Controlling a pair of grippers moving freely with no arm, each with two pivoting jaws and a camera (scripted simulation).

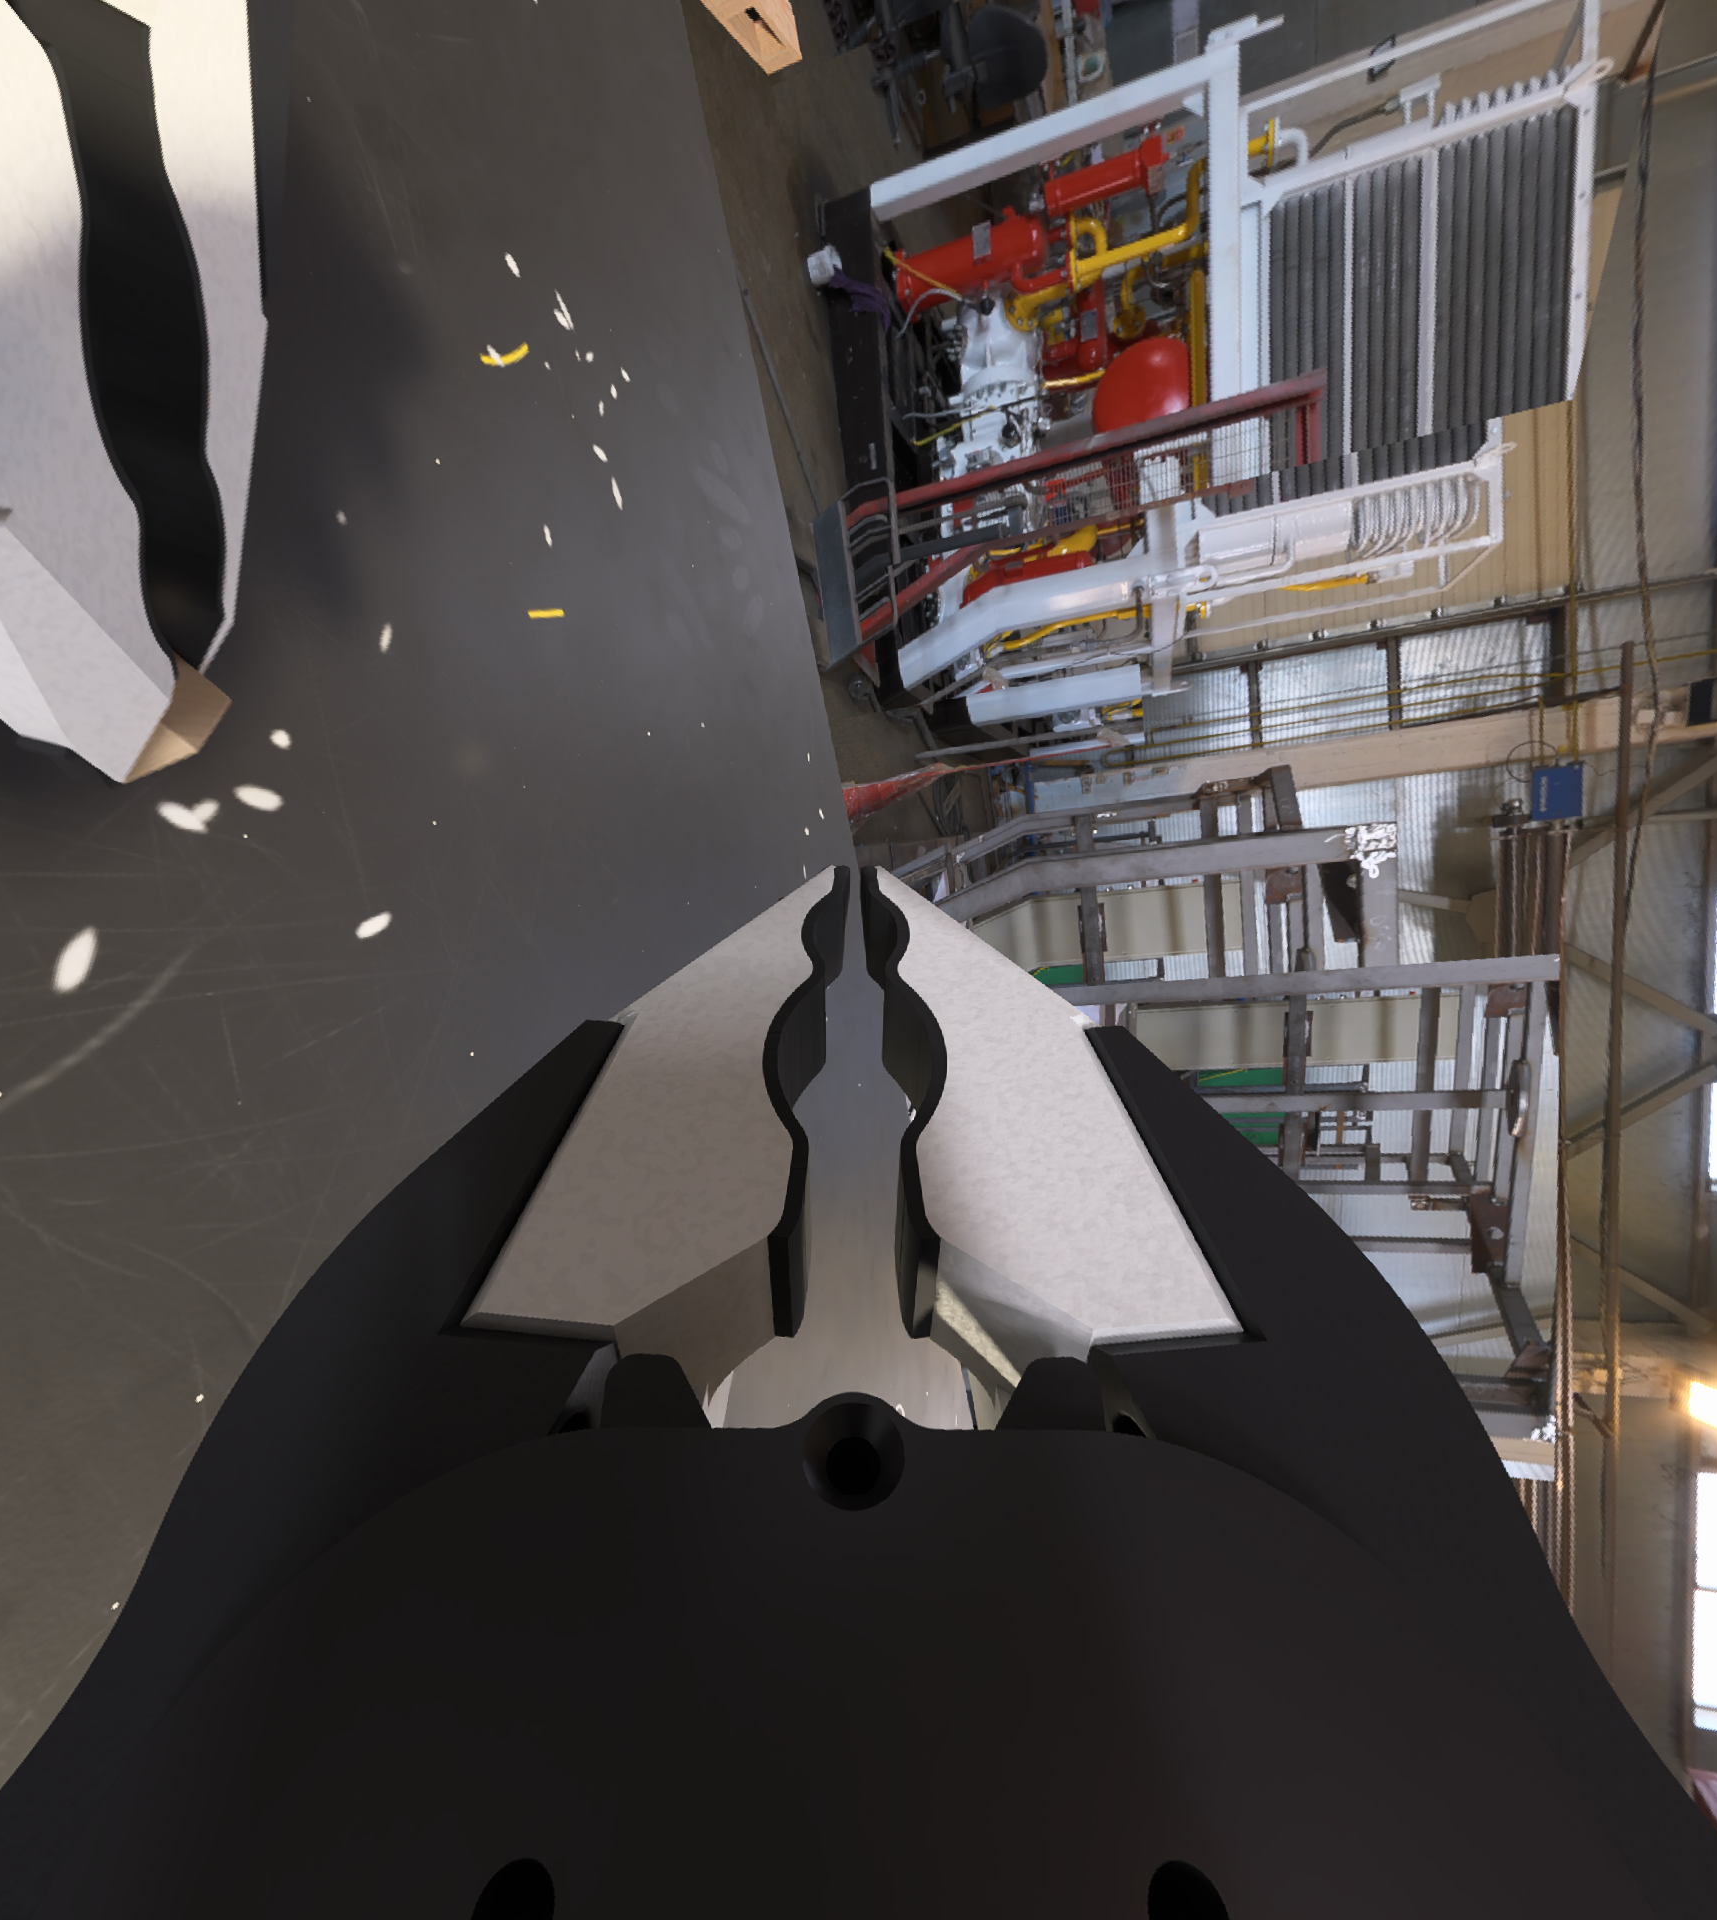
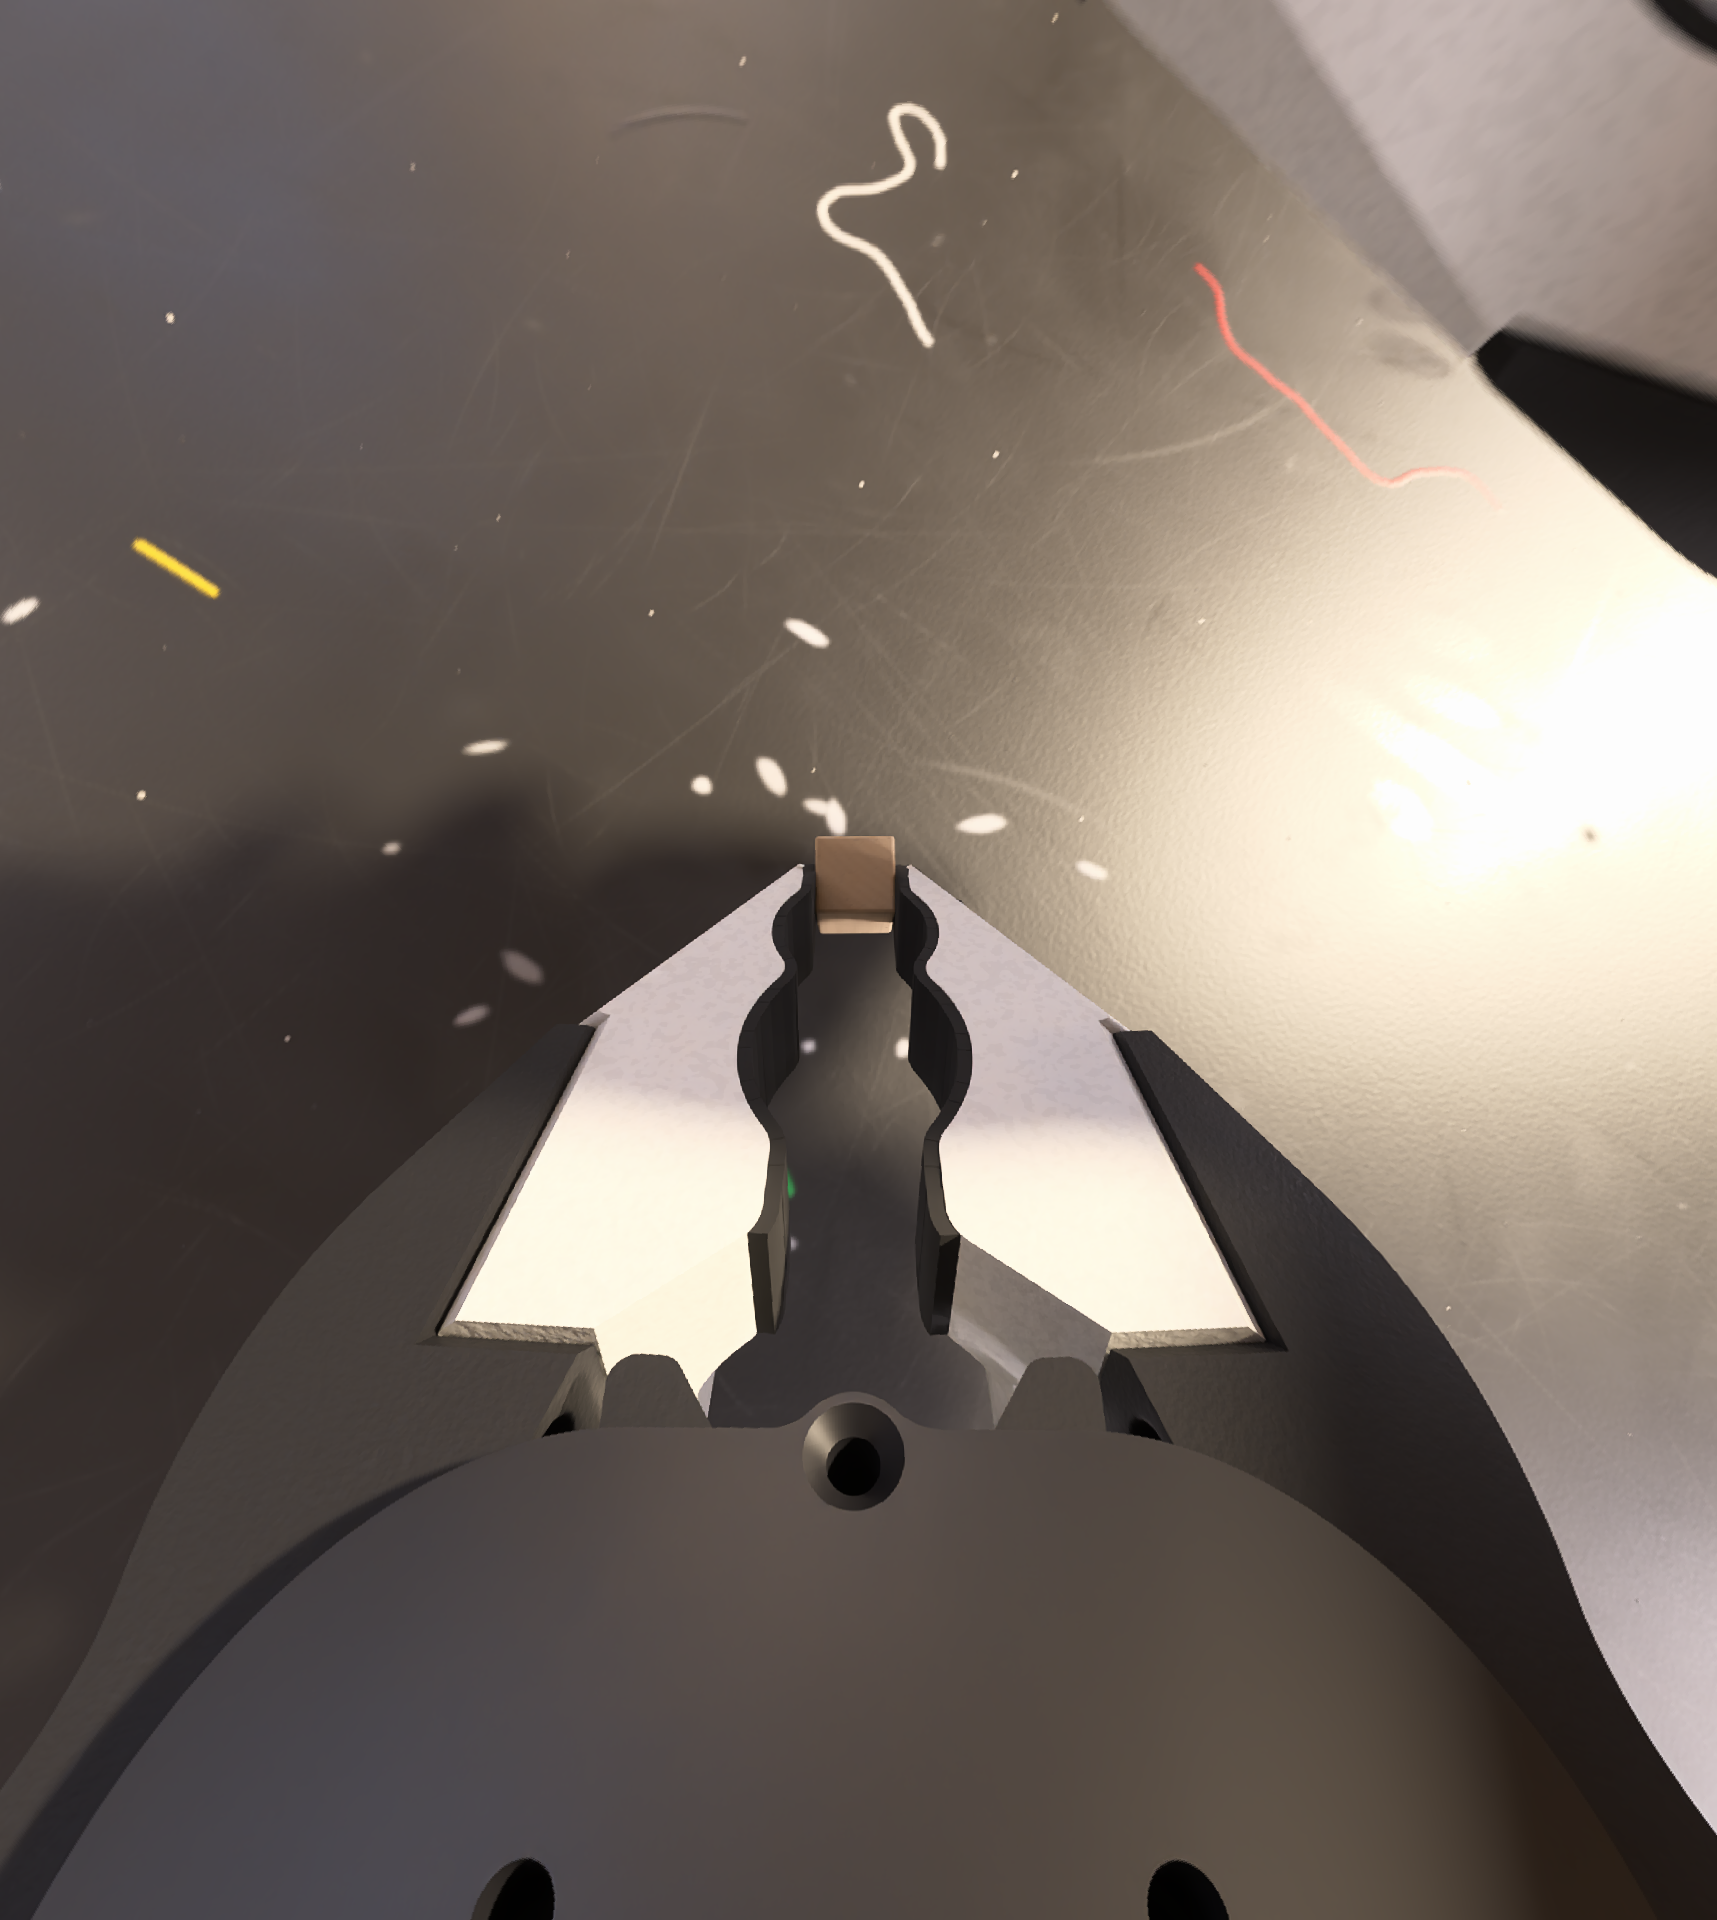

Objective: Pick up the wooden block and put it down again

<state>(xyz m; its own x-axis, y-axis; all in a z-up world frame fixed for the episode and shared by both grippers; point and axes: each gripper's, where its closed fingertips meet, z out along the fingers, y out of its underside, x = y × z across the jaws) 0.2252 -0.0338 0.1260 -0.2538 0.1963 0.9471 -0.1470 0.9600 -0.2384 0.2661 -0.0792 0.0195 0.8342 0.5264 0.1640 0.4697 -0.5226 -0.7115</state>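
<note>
- Right gripper (image 2: 855, 883) was clamped on the wooden block (image 2: 855, 883), pinched at the very fingertips; the rest of the slot behind it was empty.
- Block sat dead centre between the tips, straight ahead along the fingers, partly sticking out past them.
- It looked small and close to cubic, so no clear long axis; flat faces square to the pads, one face toward the camera.
- In the left wrist view the same block (image 1: 181, 727) showed as a tan corner poking out of the right gripper's tips (image 1: 158, 717), just above or on the dark surface (image 1: 521, 831) — couldn't tell if it touched.
- Left gripper (image 1: 855, 883) was closed to a hairline gap, holding nothing, tips out over the surface edge, well apart from the block.
- Right was therefore the only one placed for the put-down; my read: a straight drop along the fingers, then open.
- Surface (image 2: 314, 416) under the block was scuffed, with white flecks (image 2: 804, 632) and stray threads; nothing seemed to block the set-down.
</note>
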